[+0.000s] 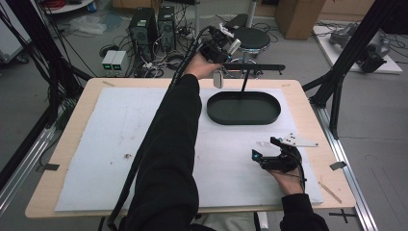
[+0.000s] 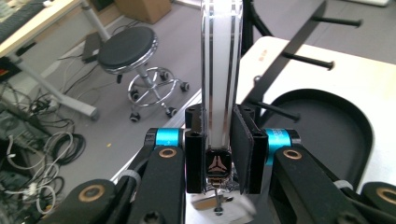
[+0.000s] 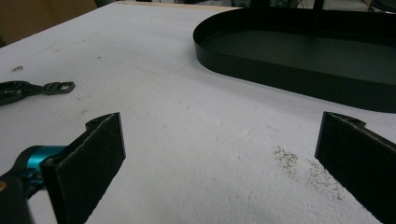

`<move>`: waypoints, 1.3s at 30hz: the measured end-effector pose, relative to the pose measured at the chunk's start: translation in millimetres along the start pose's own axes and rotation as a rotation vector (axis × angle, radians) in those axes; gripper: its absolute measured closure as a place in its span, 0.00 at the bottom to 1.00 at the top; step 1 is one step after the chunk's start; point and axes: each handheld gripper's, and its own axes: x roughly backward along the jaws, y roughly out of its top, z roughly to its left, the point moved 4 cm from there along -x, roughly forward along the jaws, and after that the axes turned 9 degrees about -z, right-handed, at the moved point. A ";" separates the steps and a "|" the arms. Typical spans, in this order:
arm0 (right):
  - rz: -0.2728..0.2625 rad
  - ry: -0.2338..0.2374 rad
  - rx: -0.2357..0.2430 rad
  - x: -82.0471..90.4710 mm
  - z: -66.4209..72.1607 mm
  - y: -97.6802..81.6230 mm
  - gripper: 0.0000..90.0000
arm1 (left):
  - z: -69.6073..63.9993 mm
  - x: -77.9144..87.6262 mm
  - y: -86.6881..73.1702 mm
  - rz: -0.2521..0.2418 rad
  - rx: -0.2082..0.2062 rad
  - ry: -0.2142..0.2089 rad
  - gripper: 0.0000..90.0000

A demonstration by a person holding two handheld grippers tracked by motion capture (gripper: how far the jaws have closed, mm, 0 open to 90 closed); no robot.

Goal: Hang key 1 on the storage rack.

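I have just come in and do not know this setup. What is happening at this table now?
A person works with a gripper in each hand. The left gripper, reached out past the table's far edge, is shut on a flat, clear plastic strip with a small metal clasp, near the black rack with pegs above the black oval tray. The right gripper rests open over the white foam mat, holding nothing.

Clear strip [image 2: 221,70] cut off by the top edge of the left gripper view; lower end hidden between the closed jaws. Black oval tray [image 3: 299,56] clipped at the right gripper view's top and right. Small metal clip [image 3: 28,89] clipped at left edge.
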 end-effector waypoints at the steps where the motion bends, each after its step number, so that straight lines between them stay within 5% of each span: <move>1: -0.002 -0.001 0.003 0.0 -0.3 0.2 0.01 | 1.0 -1.5 -1.3 0.005 0.002 0.012 0.84; 10: 0.009 0.002 0.003 -0.8 -2.1 -1.0 0.01 | 2.2 -10.7 -16.1 0.053 0.062 -0.038 0.80; 13: 0.012 0.002 0.006 -0.3 -2.5 -1.1 0.01 | 3.3 -7.2 -18.6 0.054 0.092 -0.076 0.51; 14: 0.012 0.002 0.006 -0.3 -2.5 -1.1 0.01 | 3.7 -5.2 -20.4 0.069 0.084 -0.088 0.51; 17: 0.012 0.003 -0.001 0.3 -2.5 -1.1 0.01 | 6.6 3.2 -24.9 0.084 0.055 -0.116 0.25; 20: 0.007 0.001 0.002 0.4 -2.7 -0.6 0.01 | 12.4 14.6 -26.6 0.060 0.076 -0.136 0.08; 29: 0.008 0.002 0.006 -0.5 -1.3 -0.3 0.01 | 30.2 50.8 -35.9 0.018 0.095 -0.103 0.07; 39: 0.011 -0.002 0.005 -0.4 -1.2 -0.8 0.01 | 44.4 81.9 -64.4 -0.014 0.150 -0.097 0.07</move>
